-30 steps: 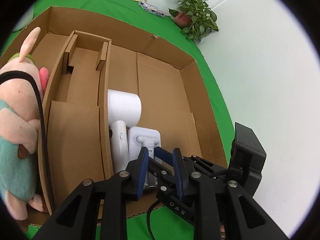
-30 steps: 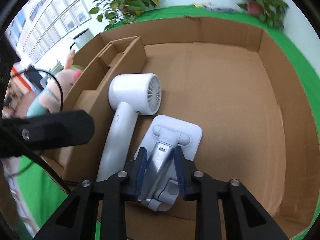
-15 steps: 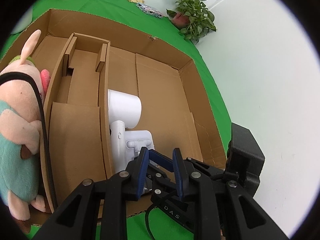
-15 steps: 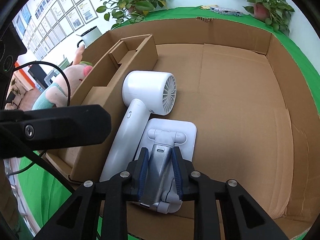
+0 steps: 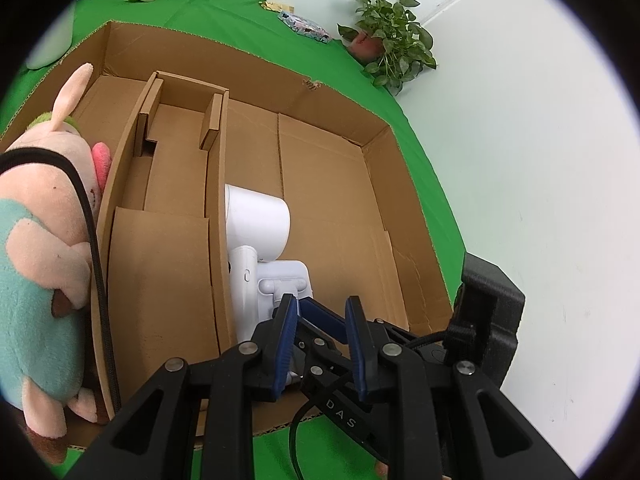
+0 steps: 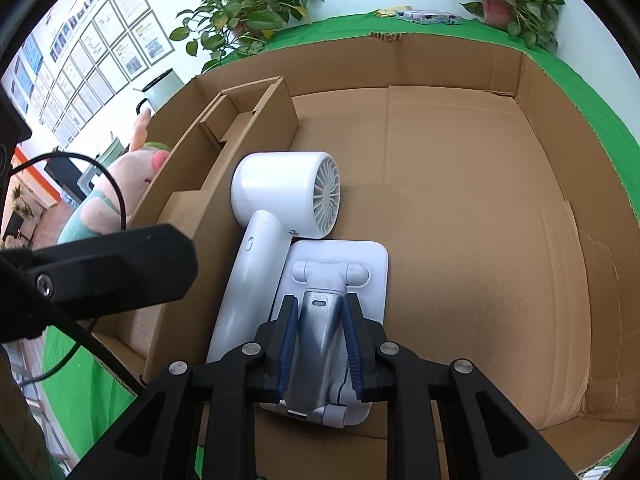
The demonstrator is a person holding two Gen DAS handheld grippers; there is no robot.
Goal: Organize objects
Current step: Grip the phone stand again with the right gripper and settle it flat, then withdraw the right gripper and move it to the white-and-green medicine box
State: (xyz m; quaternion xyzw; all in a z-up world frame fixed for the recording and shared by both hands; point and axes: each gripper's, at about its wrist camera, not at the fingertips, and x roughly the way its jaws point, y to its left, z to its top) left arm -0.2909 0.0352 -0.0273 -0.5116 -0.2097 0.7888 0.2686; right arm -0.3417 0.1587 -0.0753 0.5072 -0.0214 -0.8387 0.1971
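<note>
Left wrist: left gripper hasn't moved, jaws narrow, pinching nothing.
Right wrist: right gripper pinches the stand's grey arm. Phone stand slid in, now touching the hair dryer in the cardboard box. Placed, I'd say; release next.

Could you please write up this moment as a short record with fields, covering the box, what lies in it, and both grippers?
box: open cardboard box on a green cloth, with a cardboard divider along its left side
hair dryer: white hair dryer lying flat beside the divider
stand: white folding stand next to the dryer's handle
right gripper: right gripper shut on the stand's grey arm
left gripper: left gripper nearly shut, holding nothing
outside the box: plush toy at its left wall
</note>
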